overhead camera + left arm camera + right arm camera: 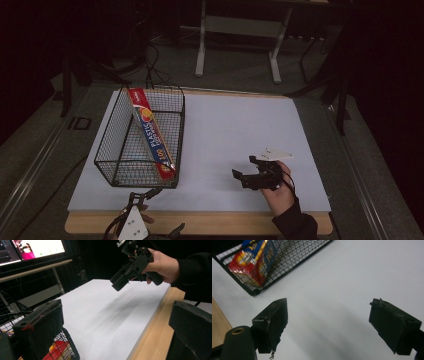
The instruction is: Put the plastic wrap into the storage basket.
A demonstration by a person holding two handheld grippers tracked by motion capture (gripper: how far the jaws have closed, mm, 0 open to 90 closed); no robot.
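- One white mat (pixel 225 135) over a wooden table (pixel 200 222), bare and flat under both tools, likely kept clear as working room.
- One black wire basket (pixel 122 172), just ahead of the left gripper (pixel 145 196) and well off to the side of the right gripper's (pixel 245 169) fingers; set near the table's front edge, probably for easy reach.
- One long box of plastic food wrap (pixel 152 137), inside the basket, lying slantwise from the far rim down to the near corner; too long to lie flat, it seems, hence the lean. Nothing else visible in the basket.
- Seen through the mesh in the right gripper view, box end (pixel 249 262) up beyond the fingers, wholly apart from them.
- Right gripper (pixel 329 325): jaws wide apart, empty, hovering over bare mat and aimed toward the basket corner; held so, by the look of it, for a reach.
- Left gripper (pixel 112 325): jaws also spread, nothing between them, one finger (pixel 40 325) just over the basket's near rim (pixel 71 345), red box end below it.
- In the left gripper view, right gripper (pixel 120 281) held aloft in a hand (pixel 162 265) across the mat.
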